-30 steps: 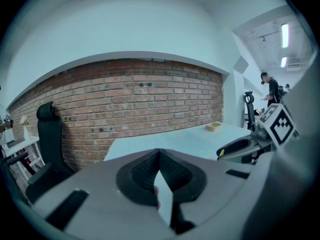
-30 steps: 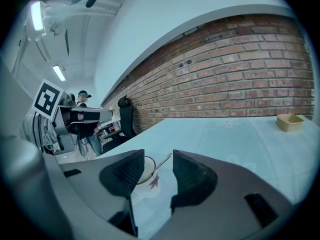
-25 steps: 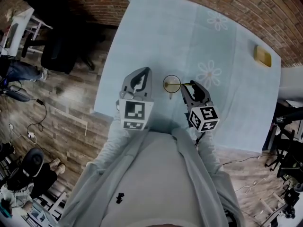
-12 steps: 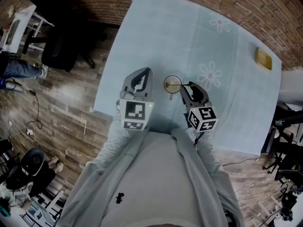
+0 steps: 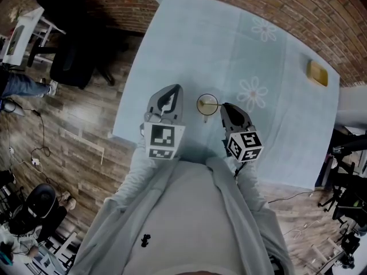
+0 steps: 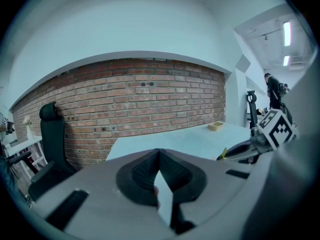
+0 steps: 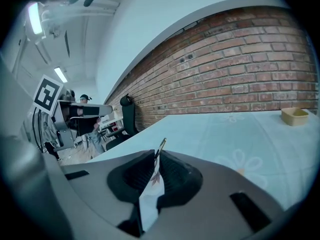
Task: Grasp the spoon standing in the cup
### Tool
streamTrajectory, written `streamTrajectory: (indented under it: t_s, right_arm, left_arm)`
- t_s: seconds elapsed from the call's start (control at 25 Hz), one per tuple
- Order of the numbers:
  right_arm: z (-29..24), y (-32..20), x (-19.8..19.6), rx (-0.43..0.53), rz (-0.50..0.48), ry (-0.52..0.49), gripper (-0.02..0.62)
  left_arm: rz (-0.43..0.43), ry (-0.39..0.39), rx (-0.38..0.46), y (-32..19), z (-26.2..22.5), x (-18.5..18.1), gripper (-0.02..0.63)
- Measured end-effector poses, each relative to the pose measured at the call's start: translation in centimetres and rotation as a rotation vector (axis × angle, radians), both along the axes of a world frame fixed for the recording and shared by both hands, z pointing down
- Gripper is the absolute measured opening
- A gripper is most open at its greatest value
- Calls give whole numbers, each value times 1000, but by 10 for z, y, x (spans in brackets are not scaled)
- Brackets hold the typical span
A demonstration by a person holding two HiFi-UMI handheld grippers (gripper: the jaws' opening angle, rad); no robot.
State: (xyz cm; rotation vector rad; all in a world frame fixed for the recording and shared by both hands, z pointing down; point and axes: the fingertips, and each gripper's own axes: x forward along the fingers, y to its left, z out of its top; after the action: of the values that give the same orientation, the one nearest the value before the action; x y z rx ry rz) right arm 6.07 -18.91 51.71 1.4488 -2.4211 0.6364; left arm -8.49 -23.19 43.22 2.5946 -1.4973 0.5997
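Note:
A glass cup [image 5: 207,103] stands on the light blue tablecloth [image 5: 218,44] near the table's front edge. The spoon's thin handle [image 7: 160,145] sticks up between the tips of my right gripper [image 7: 155,157], whose jaws are closing and pinch it. In the head view my right gripper [image 5: 223,107] reaches the cup from its right. My left gripper [image 5: 175,87] hangs left of the cup, apart from it, its jaws [image 6: 159,152] shut with nothing between them. The spoon's bowl is hidden.
A small yellow dish [image 5: 317,71] sits at the table's far right. Daisy prints [image 5: 252,90] mark the cloth. A black office chair [image 5: 71,62] stands on the wood floor left of the table, and a brick wall [image 7: 240,79] runs behind it.
My right gripper's jaws have gone from wide apart beside the cup to pinched together on the spoon handle. The left gripper has stayed in place.

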Motion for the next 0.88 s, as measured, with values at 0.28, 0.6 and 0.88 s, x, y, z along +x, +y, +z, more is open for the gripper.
streamTrajectory:
  t_s: [0.28,0.6,0.88]
  right_arm:
    - [-10,2,-8,16,-40,-34,20]
    - [-21,6,-14,33,-68,-38,18]
    - [-38,12,-16,62,-89,-39,18]
  left_arm:
    - [1,1,4,0,-1,0,17]
    - [11,4,16,1,-5,1,17]
    - [21,11,31,3,-11,3,17]
